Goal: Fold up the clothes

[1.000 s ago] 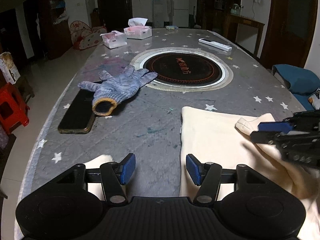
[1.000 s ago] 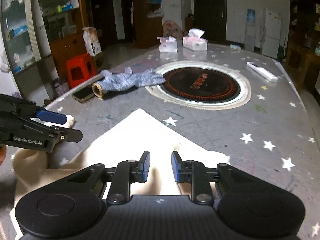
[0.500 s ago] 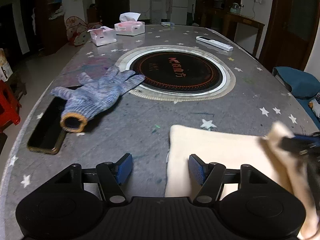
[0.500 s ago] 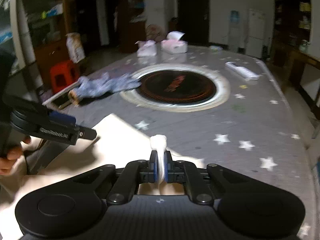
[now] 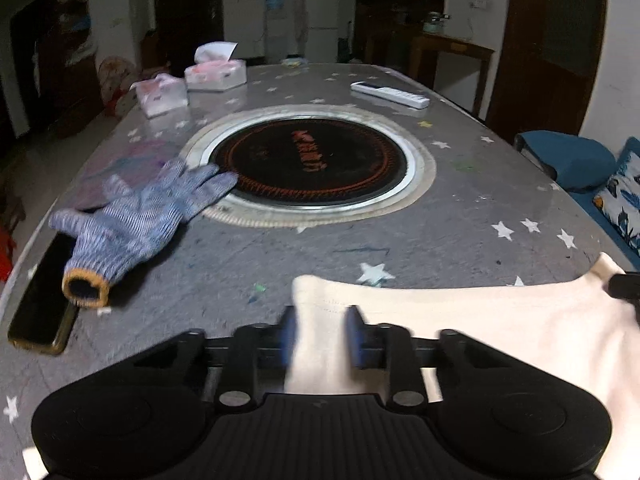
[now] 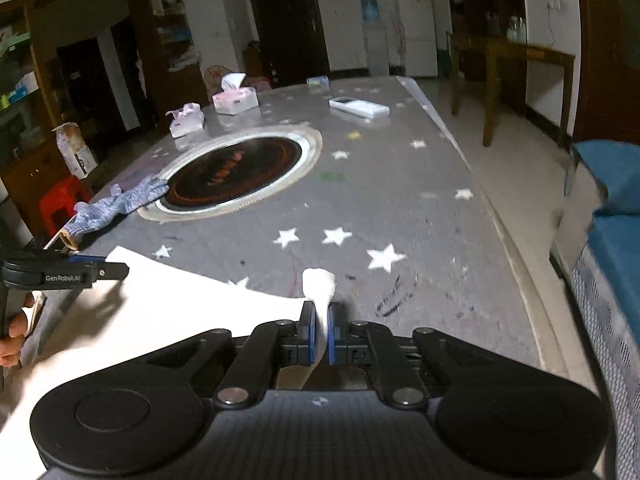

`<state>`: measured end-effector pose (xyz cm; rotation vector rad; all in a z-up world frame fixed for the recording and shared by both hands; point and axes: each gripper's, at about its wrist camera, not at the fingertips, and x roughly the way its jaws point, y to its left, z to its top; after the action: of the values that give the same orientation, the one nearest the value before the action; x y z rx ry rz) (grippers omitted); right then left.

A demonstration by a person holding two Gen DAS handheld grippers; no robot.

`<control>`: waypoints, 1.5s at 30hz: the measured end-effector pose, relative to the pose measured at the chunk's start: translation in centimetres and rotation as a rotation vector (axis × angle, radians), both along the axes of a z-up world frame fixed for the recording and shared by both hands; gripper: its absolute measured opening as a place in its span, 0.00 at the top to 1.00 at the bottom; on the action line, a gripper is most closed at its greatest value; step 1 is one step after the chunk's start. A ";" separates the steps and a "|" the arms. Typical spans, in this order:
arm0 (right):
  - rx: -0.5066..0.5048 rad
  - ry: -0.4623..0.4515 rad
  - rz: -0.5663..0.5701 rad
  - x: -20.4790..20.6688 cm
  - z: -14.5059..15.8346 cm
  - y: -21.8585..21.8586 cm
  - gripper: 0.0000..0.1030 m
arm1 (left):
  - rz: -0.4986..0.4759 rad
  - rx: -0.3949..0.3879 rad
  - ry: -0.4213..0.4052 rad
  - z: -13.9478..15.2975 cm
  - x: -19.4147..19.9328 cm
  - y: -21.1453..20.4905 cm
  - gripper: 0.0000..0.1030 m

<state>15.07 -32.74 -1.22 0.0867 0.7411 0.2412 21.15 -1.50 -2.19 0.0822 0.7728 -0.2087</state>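
A cream garment (image 5: 480,320) lies spread on the near part of the grey star-patterned table (image 5: 460,216). My left gripper (image 5: 322,336) is open, its blue pads blurred and fairly close together, with the garment's left corner between them. My right gripper (image 6: 319,332) is shut on a bunched fold of the cream garment (image 6: 180,312), which pokes up between its pads. The left gripper (image 6: 116,269) shows from the side at the garment's far left edge in the right wrist view, a hand holding it. The right gripper's tip (image 5: 624,286) shows at the garment's right corner.
A blue knitted glove (image 5: 136,216) and a dark phone (image 5: 40,320) lie left of the round black hob (image 5: 308,164). Two tissue boxes (image 5: 216,74) and a white remote (image 5: 390,95) sit at the far end. A blue seat (image 6: 616,208) stands beyond the right table edge.
The right gripper shut on a fold of the garment and pulled it right. The left gripper slid onto the garment's left corner and its fingers narrowed.
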 end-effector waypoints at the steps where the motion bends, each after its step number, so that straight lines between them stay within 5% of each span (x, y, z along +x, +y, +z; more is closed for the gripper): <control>1: 0.000 0.007 0.001 0.1 -0.2 -0.1 0.95 | -0.002 0.024 -0.017 0.0 -0.1 -0.3 0.91; 11: 0.023 -0.040 0.017 2.4 0.4 1.8 0.88 | 0.157 0.074 -0.064 0.4 0.8 3.4 0.92; 19: 0.033 0.003 0.147 -0.8 0.9 2.6 0.88 | 0.175 0.050 -0.040 0.2 0.0 4.4 0.81; 27: 0.023 0.041 0.315 -4.9 0.5 5.0 0.87 | 0.137 0.006 -0.049 2.0 -5.0 5.7 0.71; 40: -0.045 0.053 0.313 -7.2 -1.1 5.6 0.76 | 0.421 0.005 -0.033 2.0 -10.3 15.5 0.60; 45: -0.046 0.056 0.310 -7.4 -1.1 5.7 0.74 | 0.350 -0.024 -0.048 2.4 -12.0 15.2 0.50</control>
<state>7.72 -27.07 -2.32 -0.0665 0.8150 0.5187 9.18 13.74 0.24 -0.0707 0.7239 0.1165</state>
